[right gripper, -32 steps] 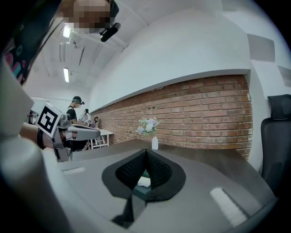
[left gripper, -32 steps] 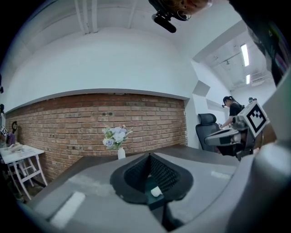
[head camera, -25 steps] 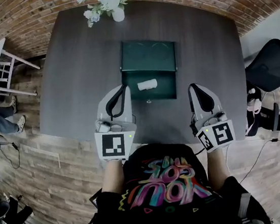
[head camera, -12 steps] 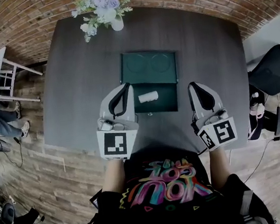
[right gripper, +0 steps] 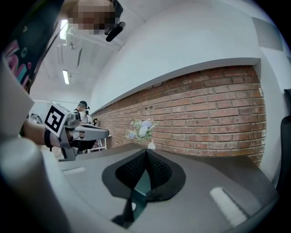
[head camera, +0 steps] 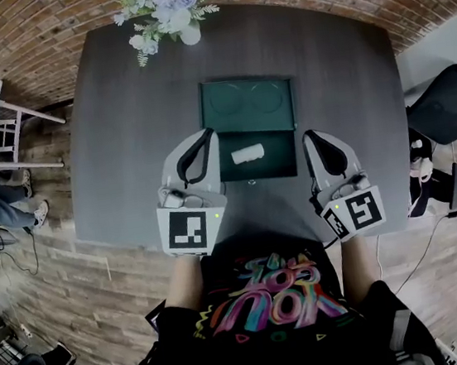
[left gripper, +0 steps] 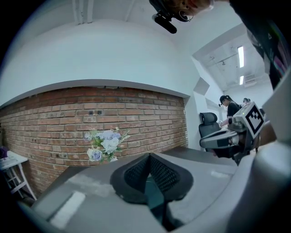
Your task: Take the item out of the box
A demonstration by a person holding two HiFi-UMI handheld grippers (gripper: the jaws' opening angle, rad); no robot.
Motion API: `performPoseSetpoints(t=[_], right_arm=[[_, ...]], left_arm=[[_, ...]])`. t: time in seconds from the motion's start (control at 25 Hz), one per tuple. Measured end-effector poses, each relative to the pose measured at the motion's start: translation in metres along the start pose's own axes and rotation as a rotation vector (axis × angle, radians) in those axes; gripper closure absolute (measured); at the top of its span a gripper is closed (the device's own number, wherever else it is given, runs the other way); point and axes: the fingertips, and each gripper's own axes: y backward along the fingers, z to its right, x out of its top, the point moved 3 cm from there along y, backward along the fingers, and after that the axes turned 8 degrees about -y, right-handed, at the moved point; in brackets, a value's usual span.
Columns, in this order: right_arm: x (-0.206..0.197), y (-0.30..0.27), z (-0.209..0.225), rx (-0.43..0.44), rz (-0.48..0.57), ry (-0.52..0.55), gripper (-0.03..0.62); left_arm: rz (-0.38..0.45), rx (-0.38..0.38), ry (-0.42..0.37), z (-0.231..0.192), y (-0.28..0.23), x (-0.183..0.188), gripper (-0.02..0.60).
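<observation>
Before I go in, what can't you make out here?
White item in the green box: head view, too small to identify.
Box's left wall: head view, covered by the left hand-held gripper.
Gripper views: it and the right hand-held gripper block the item with their own bodies.

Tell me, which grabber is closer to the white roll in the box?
Left. The left gripper is just left of the white roll; the right gripper is farther off, outside the right edge of the box.
</observation>
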Motion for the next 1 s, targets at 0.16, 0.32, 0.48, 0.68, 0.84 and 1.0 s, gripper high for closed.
performPoseSetpoints(t=[0.16, 0.32, 0.48, 0.68, 0.84, 1.0], right_arm=[[-0.002, -0.01, -0.002, 0.001, -0.018, 0.015, 0.592], [-0.009, -0.022, -0.006, 0.028, -0.057, 0.025, 0.591], [-0.016, -0.03, -0.013, 0.063, -0.098, 0.043, 0.579], [-0.025, -0.041, -0.021, 0.112, -0.156, 0.066, 0.541], [-0.037, -0.049, -0.031, 0.163, -0.215, 0.091, 0.521], [-0.047, -0.054, -0.038, 0.206, -0.254, 0.119, 0.506]], left_arm=[[0.001, -0.002, 0.004, -0.007, -0.001, -0.004, 0.581], [0.009, -0.007, 0.014, -0.01, -0.005, -0.009, 0.581], [0.012, -0.008, 0.03, -0.013, -0.007, -0.011, 0.581], [0.012, -0.002, 0.04, -0.019, -0.007, -0.014, 0.581], [0.02, 0.0, 0.046, -0.02, -0.008, -0.016, 0.581], [0.021, 0.0, 0.054, -0.019, -0.01, -0.017, 0.581]])
